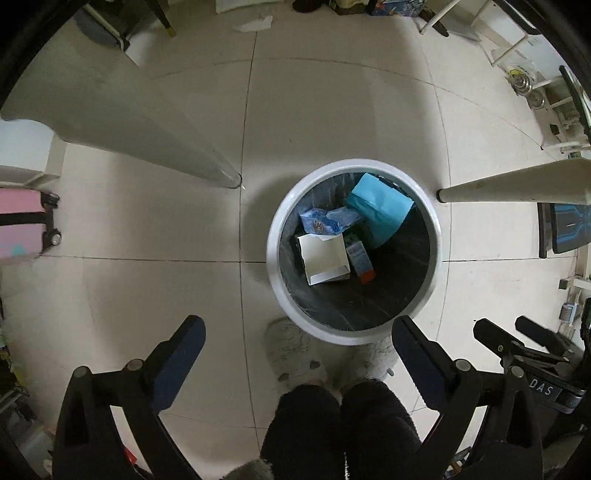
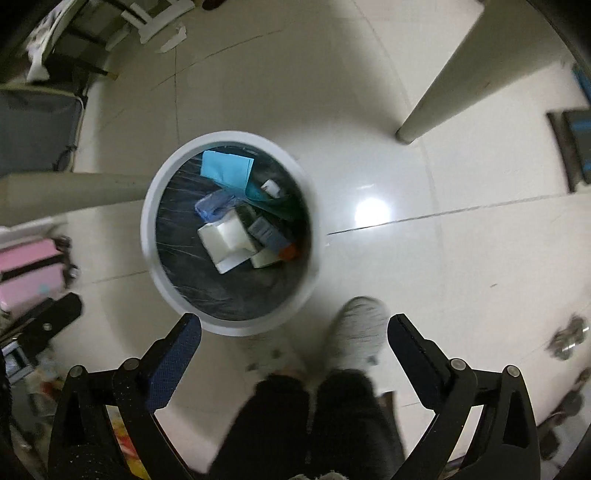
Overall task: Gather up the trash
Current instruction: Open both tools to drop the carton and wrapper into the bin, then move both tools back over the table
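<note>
Bin [image 1: 275, 236] stands on the tiled floor directly in front of my feet, white rim, black liner [image 1: 402, 266], seen from above by both wrist cameras. Contents: a light-blue paper bag [image 1: 380, 206] leaning against the far wall, a crumpled blue plastic wrapper [image 1: 325, 219], an opened white carton [image 1: 325, 258] and a small blue-grey box with an orange end [image 1: 360, 260] lying beside it. My left gripper [image 1: 299, 334] is spread wide and holds nothing; its fingers frame the near rim of the bin. My right gripper [image 2: 294, 330] is likewise wide apart and empty, near the rim too. I hold both high and pointed down, presumably because that attitude suits dropping things straight in. The right view is motion-blurred, so detail there is poor. Judgement: nothing is in hand, so the next step is to find another piece. Candidate: white paper scraps [image 1: 255, 24] on the floor, well apart from the bin, near furniture at the far side. A table leg [image 1: 509, 186] stands just right of the bin; I should mind it when swinging out.
</note>
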`<state>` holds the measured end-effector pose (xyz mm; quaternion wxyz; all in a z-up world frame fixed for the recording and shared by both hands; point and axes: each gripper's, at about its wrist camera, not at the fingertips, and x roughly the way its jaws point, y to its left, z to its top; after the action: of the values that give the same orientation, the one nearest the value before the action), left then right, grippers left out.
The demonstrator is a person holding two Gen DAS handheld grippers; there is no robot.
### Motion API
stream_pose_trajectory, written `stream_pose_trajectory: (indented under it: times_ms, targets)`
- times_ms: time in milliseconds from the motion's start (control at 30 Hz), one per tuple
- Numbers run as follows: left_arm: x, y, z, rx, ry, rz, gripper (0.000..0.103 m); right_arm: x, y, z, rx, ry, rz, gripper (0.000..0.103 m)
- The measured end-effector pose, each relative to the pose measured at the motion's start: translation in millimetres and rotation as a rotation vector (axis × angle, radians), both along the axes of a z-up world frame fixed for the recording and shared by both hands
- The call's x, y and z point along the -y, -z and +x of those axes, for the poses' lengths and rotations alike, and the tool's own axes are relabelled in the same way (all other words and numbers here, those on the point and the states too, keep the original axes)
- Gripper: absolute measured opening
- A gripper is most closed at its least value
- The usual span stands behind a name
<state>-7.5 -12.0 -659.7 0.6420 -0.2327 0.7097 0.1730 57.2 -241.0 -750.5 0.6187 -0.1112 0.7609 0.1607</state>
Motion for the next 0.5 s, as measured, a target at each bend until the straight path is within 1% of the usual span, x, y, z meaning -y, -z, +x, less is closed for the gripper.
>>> stream_pose_trajectory:
  times_ms: [33,167,400,433,500]
  targets:
    - [3,-2,1,-0.001,0.002,0.009,0.103,-2,-4,-1,0.009,-0.011,-0.007,0.102]
    - [9,-34,-4,0.014,-0.006,0.021,0.103,-9,-28,-6,0.045,-0.061,-0.027,0.102]
    - [14,-88,-14,0.044,-0.014,0.047,0.103,-9,-90,-12,0.103,-0.099,-0.015,0.102]
    - [15,-87,-13,0.048,-0.016,0.047,0.103,-9,-97,-13,0.108,-0.104,-0.017,0.102]
    - [18,-97,-13,0.057,-0.02,0.05,0.103,-8,-115,-16,0.114,-0.106,-0.013,0.102]
